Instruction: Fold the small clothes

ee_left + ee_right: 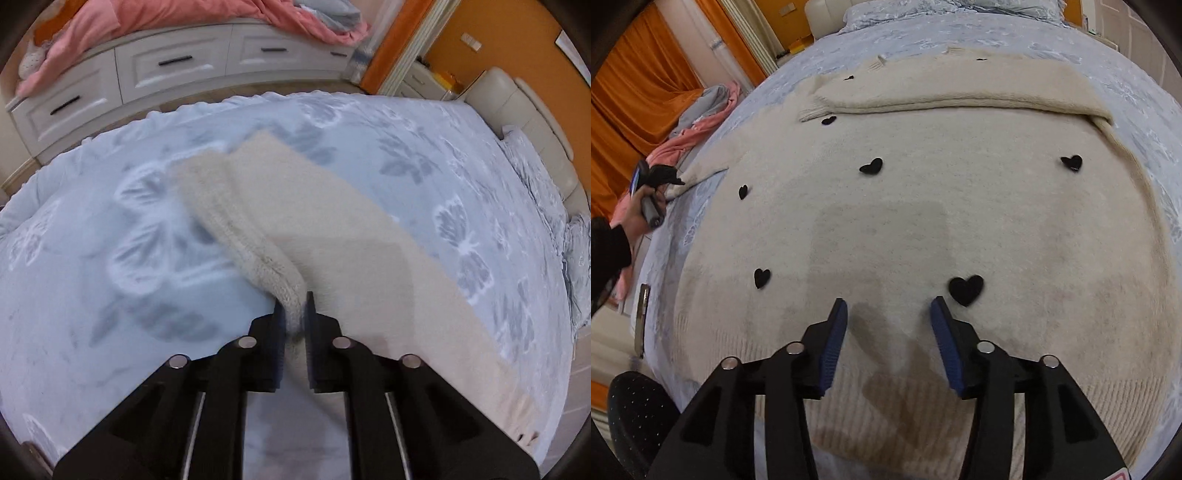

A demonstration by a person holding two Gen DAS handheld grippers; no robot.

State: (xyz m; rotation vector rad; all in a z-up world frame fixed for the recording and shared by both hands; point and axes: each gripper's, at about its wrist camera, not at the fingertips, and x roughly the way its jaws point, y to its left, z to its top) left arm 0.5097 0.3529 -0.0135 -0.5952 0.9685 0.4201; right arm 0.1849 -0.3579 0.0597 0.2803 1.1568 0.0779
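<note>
A cream knitted sweater (923, 221) with black hearts lies spread flat on the blue bedspread (960, 33). One sleeve (960, 99) lies folded across its far part. My right gripper (888, 310) is open and empty, just above the sweater's lower middle. My left gripper (293, 314) is shut on the cuff of the other sleeve (236, 218), lifted off the bed; the sweater body (369, 258) lies to its right. The left gripper also shows in the right wrist view (661, 177), at the sweater's left edge.
The bedspread (110, 240) has a grey butterfly print. White drawers (173, 62) with pink bedding (184, 14) on top stand beyond the bed. A padded headboard (524, 110) and orange wall are at right. A phone (641, 317) lies at the bed's edge.
</note>
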